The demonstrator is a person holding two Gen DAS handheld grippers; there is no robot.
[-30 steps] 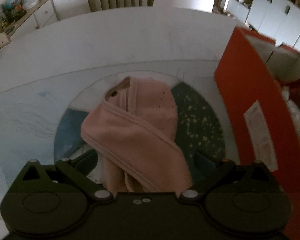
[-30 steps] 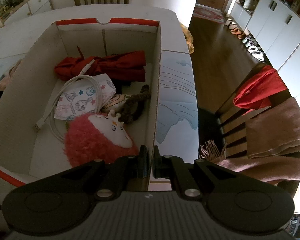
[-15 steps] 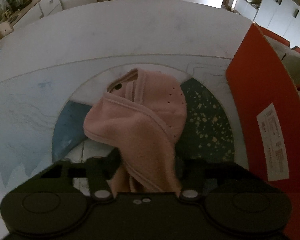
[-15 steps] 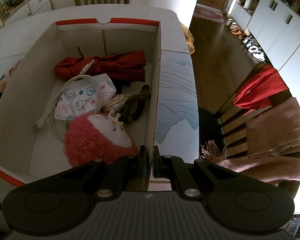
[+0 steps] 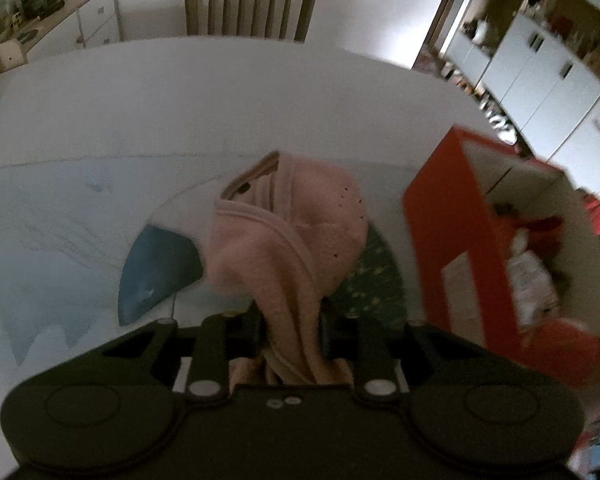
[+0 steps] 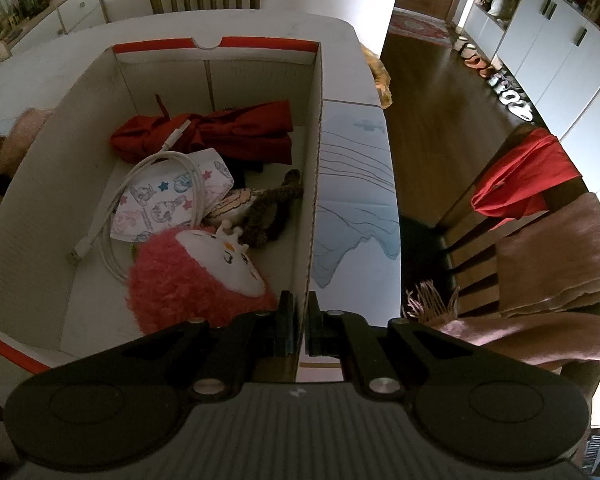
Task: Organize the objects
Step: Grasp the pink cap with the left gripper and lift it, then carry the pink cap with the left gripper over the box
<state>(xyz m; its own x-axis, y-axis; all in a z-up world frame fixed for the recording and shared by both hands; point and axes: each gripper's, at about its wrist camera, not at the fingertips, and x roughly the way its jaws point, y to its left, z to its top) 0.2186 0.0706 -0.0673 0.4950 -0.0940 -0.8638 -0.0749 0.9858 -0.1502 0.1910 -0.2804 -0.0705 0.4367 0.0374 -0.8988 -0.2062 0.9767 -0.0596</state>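
From my left gripper [image 5: 290, 326] outward: its jaws are closing on the near end of the pink fleece garment [image 5: 288, 236], which runs between them. The cloth's long axis stretches straight away from me toward the table's [image 5: 220, 92] far edge, its far end lying on the printed mat [image 5: 60, 232]. The move ahead, I judge, turns on the cardboard box [image 5: 444, 240]: it stands just beside the garment on the right, so the carry goes right and over the orange wall.

My right gripper [image 6: 298, 328] is clamped on the box's right wall [image 6: 314, 168], near the table's right edge. That view shows what the left cannot: the inside, with a pink plush toy [image 6: 196, 276] nearest, then a white cable [image 6: 156, 200] and a red cloth [image 6: 220, 132] behind. The pink garment shows there only as a sliver past the left wall.
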